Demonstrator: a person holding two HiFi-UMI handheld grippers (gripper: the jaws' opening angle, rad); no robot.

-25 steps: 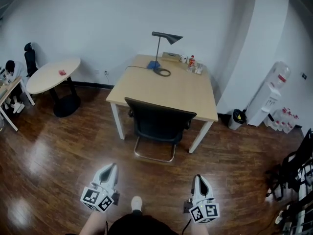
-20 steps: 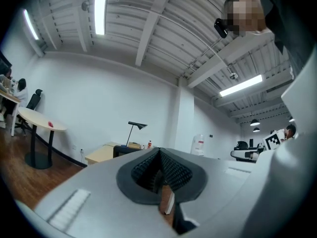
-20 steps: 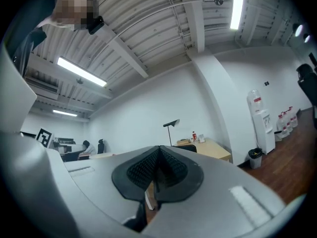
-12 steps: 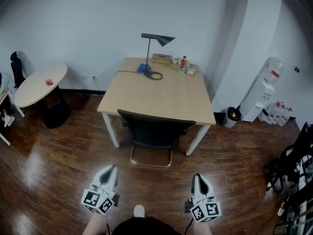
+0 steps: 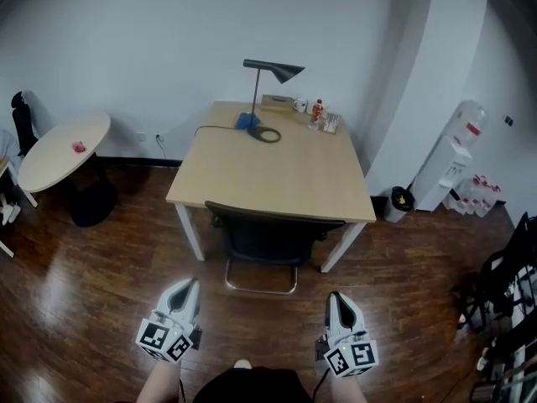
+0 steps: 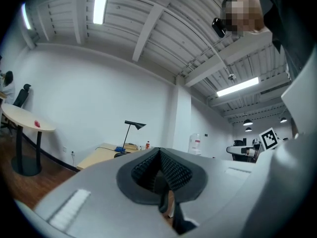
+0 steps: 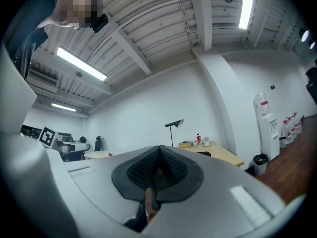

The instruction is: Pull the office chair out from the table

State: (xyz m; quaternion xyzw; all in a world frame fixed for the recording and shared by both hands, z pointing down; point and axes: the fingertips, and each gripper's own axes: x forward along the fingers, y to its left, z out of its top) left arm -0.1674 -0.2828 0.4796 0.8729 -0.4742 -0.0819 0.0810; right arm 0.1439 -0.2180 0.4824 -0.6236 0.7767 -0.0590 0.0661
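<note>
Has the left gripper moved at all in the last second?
Yes. The left gripper has advanced toward the table, its tip now about level with the office chair's base.

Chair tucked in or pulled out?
Tucked in. The office chair has its backrest at the near edge of the table, seat under the top; left gripper and right gripper are clear of it.

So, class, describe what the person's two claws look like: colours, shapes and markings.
Both match. The left claw and right claw have pale grey tapered shells with dark ribbed pads inside. Each carries a white cube with black square markers at its rear. A thin dark cable hangs from the right one.
</note>
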